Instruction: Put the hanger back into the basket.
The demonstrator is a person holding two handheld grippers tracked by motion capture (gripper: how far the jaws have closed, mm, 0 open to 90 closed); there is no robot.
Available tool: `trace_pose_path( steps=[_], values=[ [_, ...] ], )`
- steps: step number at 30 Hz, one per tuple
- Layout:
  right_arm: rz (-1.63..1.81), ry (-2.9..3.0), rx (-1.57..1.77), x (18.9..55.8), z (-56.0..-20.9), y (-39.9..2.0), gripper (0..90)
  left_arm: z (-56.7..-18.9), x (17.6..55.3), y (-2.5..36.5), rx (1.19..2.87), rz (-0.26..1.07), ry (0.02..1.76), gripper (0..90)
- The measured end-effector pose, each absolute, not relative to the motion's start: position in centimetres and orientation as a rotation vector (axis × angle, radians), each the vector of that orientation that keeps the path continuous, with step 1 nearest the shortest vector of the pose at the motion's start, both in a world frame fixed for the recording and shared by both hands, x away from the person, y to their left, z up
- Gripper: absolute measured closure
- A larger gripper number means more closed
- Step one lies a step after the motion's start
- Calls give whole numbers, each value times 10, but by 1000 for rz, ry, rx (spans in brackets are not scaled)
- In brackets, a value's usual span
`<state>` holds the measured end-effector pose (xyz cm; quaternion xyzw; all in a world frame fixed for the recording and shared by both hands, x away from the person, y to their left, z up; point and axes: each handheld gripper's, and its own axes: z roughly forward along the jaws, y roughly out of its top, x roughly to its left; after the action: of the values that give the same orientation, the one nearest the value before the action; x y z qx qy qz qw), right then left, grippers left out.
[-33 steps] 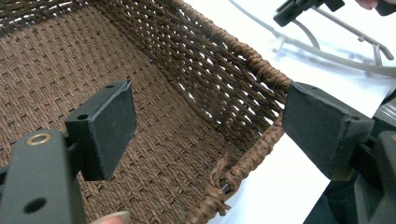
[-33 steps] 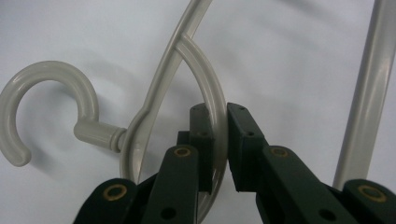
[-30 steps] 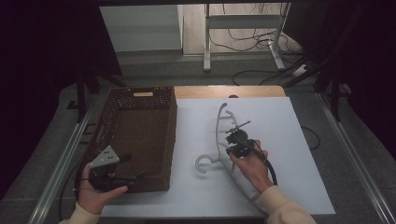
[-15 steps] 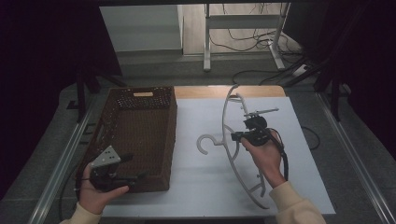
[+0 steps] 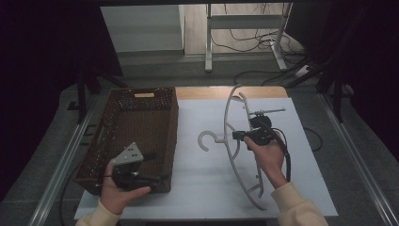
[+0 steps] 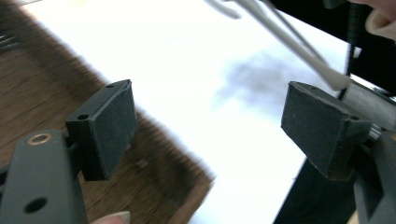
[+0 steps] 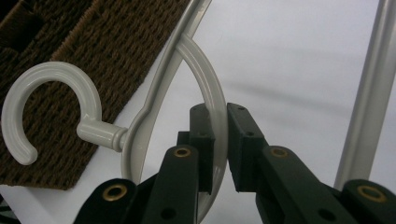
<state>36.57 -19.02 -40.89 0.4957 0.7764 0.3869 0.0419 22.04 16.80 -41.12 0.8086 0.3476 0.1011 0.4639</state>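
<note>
**Hanger pinched by the right tongs, basket off at 9 o'clock**

The right gripper [image 5: 241,135] is pinching 1 white plastic hanger [image 5: 228,155] on a curved strut just below its neck; in the right gripper view the 2 black jaws press flat against that strut [image 7: 217,122] from both sides. The hanger looks lifted and tilted over the white table sheet [image 5: 197,188], though whether its near tip touches the sheet I cannot tell. Its long axis runs roughly from 12 o'clock to 6 o'clock in the high view, with the hook [image 5: 207,140] sticking out toward 9 o'clock.

The relation that matters: the 1 brown woven basket [image 5: 94,155] lies at 9 o'clock from the right tongs, well apart, and the hook already points that way. I judge a sideways carry to the basket comes next, and the hanger's length will need to line up with the basket's long side to fit.

The left gripper [image 5: 157,170] sits at the basket's near right corner, at about 8 o'clock from the hanger. Its jaws are spread wide with nothing between the pads [image 6: 109,126]. It is nearer the basket; the right hand is the one on the hanger.

Count: 1 hanger, 1 basket, 2 grippers.
</note>
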Motion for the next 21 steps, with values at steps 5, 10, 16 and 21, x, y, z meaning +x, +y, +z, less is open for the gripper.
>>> trace_pose_path(
  steps=[5, 10, 16, 21],
  values=[
    [1208, 2365, 1521, 366, -408, -191, 810, -413, 224, 145, 2025, 215, 818, 183],
    [1255, 2337, 1539, 367, -405, -196, 810, -418, 231, 121, 2041, 164, 805, 188],
    [1281, 2322, 1543, 366, -403, -197, 810, -429, 242, 93, 2010, 15, 788, 200],
    [1301, 2321, 1551, 366, -404, -197, 810, -439, 252, 70, 1996, -51, 783, 204]
  ],
)
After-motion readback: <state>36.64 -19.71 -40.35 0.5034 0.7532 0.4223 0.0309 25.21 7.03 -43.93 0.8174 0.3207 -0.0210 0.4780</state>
